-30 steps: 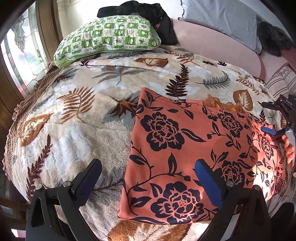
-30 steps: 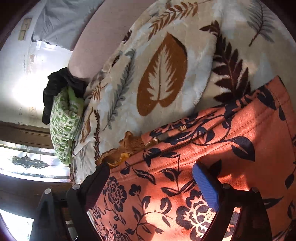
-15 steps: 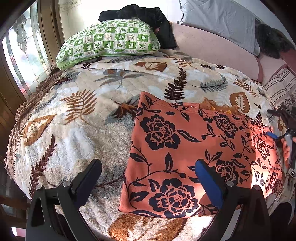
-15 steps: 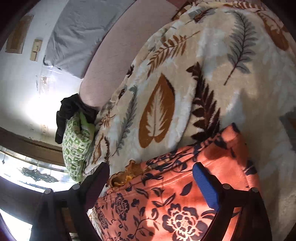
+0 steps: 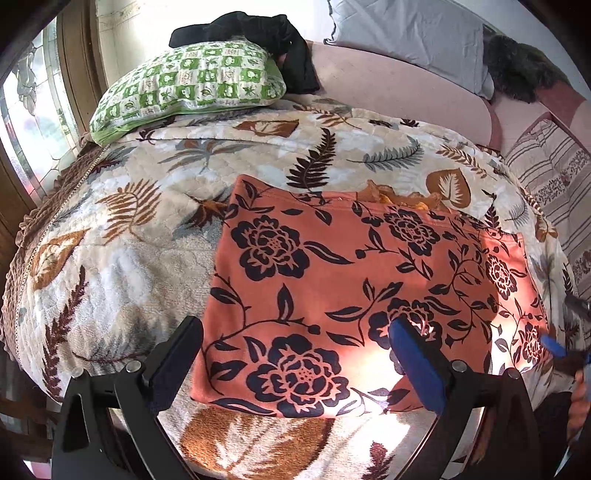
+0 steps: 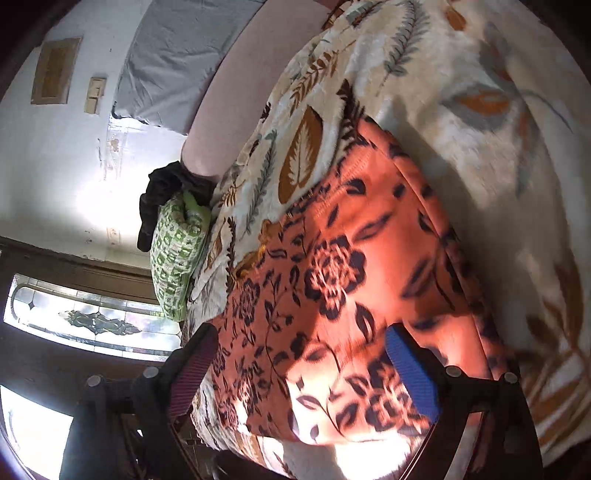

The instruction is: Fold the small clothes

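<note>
Two claws: both spread wide, gripping nothing.
Bed (image 5: 122, 258): covered by cream blanket with brown and grey leaf print, filling most of left wrist view.
Orange garment (image 5: 354, 288): black flower print, laid flat on blanket, roughly rectangular, near front edge of bed; bright sunlight across its near and right parts; yellow-brown fabric showing at far edge.
Green checked pillow (image 5: 192, 81): at far left of bed, well apart from garment.
Black cloth (image 5: 266, 33): bunched behind and on top of pillow.
Left claw (image 5: 295, 354): jaws wide apart, hovering over near edge of garment, no contact visible.
Right claw (image 6: 299, 365): jaws wide apart, above garment's sunlit corner; view blurred, tilted sideways; contact cannot be told.
</note>
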`<state>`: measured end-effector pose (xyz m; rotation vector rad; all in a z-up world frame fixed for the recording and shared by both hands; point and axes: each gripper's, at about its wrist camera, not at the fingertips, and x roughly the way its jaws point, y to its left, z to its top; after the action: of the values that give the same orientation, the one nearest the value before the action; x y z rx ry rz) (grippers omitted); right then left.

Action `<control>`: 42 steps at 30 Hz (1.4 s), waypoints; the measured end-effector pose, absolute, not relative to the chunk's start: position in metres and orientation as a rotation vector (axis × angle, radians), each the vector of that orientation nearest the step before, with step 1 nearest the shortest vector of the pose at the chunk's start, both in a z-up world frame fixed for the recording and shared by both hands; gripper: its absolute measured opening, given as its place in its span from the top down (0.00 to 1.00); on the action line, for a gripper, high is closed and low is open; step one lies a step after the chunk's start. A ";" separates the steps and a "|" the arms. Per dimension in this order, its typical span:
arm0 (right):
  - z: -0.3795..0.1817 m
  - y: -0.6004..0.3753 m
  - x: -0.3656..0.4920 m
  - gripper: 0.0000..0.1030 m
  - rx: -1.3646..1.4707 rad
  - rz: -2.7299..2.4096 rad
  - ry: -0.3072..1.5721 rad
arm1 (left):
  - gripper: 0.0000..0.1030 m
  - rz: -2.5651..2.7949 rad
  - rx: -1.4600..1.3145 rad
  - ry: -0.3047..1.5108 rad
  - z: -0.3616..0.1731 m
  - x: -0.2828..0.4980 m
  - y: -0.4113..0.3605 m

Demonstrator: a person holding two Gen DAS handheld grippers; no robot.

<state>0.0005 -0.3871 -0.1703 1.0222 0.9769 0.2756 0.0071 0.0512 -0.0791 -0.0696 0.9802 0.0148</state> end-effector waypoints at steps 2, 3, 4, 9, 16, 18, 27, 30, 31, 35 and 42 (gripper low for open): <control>-0.190 -0.389 -0.043 0.09 1.096 0.232 0.972 | 0.03 -0.011 -0.054 0.998 -0.087 0.010 0.037; -0.200 -0.391 -0.059 0.09 1.130 0.204 0.975 | 0.03 -0.024 -0.044 1.002 -0.090 0.012 0.031; -0.208 -0.395 -0.071 0.09 1.153 0.169 0.975 | 0.03 -0.033 -0.036 1.002 -0.093 0.014 0.025; -0.219 -0.413 -0.064 0.09 1.197 0.108 0.947 | 0.03 -0.052 -0.020 1.001 -0.102 0.023 0.011; -0.222 -0.425 -0.030 0.44 1.235 0.112 0.923 | 0.03 -0.022 -0.026 1.027 -0.113 0.034 0.014; -0.213 -0.419 -0.028 0.94 1.188 0.130 0.931 | 0.03 -0.019 -0.016 1.013 -0.111 0.034 0.013; -0.219 -0.414 -0.029 0.81 1.021 0.045 1.068 | 0.03 -0.080 0.070 1.066 -0.139 0.064 -0.011; -0.187 -0.433 -0.039 0.45 0.946 -0.019 1.028 | 0.01 -0.062 0.065 1.029 -0.152 0.062 -0.010; -0.172 -0.441 -0.042 0.24 0.925 -0.051 0.979 | 0.01 -0.062 0.074 1.033 -0.153 0.063 -0.011; -0.141 -0.458 0.004 0.17 0.843 0.071 0.891 | 0.00 -0.079 0.075 1.037 -0.155 0.065 -0.010; -0.187 -0.435 0.154 0.22 0.709 0.174 1.150 | 0.00 -0.075 0.088 1.036 -0.155 0.066 -0.013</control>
<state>0.1540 -0.4349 -0.1867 0.7086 1.1505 0.1736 0.0656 -0.0125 -0.1551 0.0882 1.0355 -0.0753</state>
